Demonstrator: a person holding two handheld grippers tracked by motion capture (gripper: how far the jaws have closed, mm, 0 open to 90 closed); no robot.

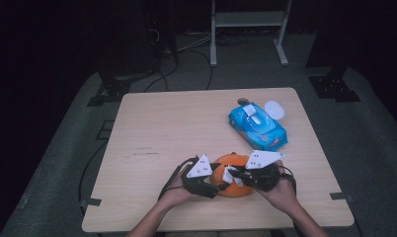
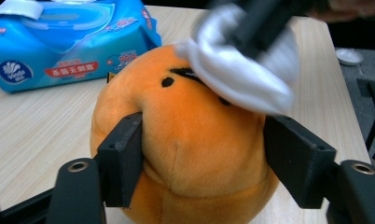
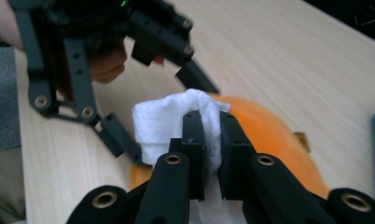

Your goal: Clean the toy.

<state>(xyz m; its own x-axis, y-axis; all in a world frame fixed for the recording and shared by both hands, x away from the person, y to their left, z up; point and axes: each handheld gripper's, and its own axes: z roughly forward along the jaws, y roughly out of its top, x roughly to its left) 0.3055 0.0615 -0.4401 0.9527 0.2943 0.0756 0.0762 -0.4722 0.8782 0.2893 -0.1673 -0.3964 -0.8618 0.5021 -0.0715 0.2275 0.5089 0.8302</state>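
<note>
The left gripper (image 2: 202, 158) clamps the orange plush toy (image 2: 185, 149) between its half-spread jaws. The right gripper (image 3: 212, 140) pinches a white wipe (image 3: 169, 119) nearly shut, pressing it on the toy's top, near the blue wipes pack (image 1: 258, 126).

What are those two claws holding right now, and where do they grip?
The left gripper clamps the orange plush by its two sides. The right gripper pinches a white wipe by a bunched fold, on the plush's top.
</note>
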